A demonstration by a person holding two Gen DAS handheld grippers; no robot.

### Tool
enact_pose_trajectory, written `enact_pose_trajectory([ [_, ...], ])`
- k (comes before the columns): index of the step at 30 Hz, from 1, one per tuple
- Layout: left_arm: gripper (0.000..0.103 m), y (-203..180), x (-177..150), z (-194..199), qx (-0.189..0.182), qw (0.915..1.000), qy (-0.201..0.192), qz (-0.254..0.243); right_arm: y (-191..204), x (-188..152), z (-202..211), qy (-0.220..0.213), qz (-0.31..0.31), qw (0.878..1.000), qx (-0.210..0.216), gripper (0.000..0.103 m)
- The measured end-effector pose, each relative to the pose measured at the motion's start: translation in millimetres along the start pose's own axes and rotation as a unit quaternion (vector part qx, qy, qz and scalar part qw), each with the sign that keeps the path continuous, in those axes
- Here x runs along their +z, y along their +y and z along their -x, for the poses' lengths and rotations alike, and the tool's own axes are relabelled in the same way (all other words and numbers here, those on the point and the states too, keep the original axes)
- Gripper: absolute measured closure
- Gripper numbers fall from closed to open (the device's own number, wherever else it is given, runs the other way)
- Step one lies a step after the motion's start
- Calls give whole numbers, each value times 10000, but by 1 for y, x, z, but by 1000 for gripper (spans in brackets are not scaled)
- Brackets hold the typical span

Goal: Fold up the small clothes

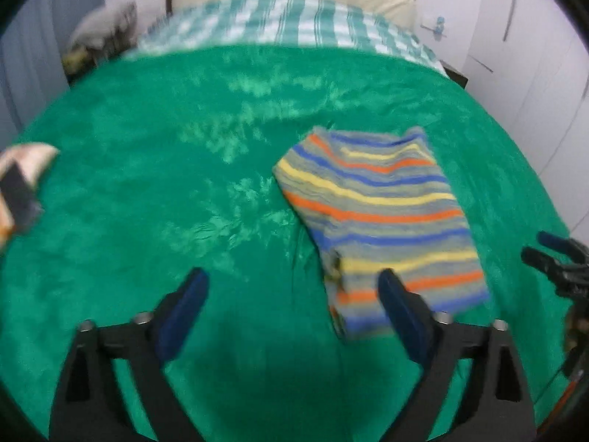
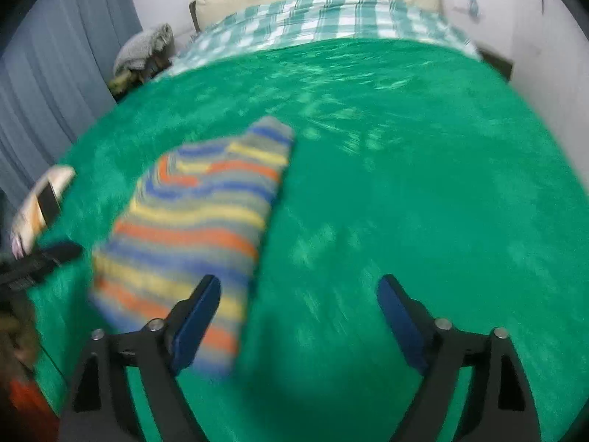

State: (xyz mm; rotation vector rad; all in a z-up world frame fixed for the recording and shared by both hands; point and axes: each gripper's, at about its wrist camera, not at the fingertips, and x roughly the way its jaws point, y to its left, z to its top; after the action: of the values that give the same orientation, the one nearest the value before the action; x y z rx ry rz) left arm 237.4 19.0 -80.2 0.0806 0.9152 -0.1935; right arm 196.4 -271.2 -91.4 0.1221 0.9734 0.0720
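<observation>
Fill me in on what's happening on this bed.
A person is folding small clothes with a pair of tongs in each hand. A striped garment lies folded on the green blanket. Both the left tongs and the right tongs stand open and hold nothing, above the blanket near the garment's close end. Another small item sits at the blanket's left edge.

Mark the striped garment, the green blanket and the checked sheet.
striped garment (image 1: 379, 217), left wrist view, middle of its top layer
green blanket (image 1: 165, 140), left wrist view, bare stretch
checked sheet (image 2: 331, 18), right wrist view, its middle
</observation>
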Motion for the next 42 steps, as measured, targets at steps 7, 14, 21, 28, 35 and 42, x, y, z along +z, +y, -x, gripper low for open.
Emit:
enact_pose_trajectory([
  [7,1,-37,-6,85,502,9969,-577,-166,47,-35,100,-399,421,9983,91,7],
  [14,1,-51,-19,144,890,9923,-846,-135,85,-58,163,-755,563,9955,43,3],
  [21,1,-59,-38,175,1226,9897,-744,-33,102,-72,198,-792,580,9952,14,1],
  [28,1,-63,-59,184,1123,9926,-467,48,111,-85,218,-623,529,9966,46,1],
  [35,1,-65,-67,198,1271,9904,-543,-36,120,-95,232,-541,675,9963,2,1],
  [42,1,-62,-68,201,1253,9908,-519,-1,129,-97,239,-583,865,9944,-148,1],
])
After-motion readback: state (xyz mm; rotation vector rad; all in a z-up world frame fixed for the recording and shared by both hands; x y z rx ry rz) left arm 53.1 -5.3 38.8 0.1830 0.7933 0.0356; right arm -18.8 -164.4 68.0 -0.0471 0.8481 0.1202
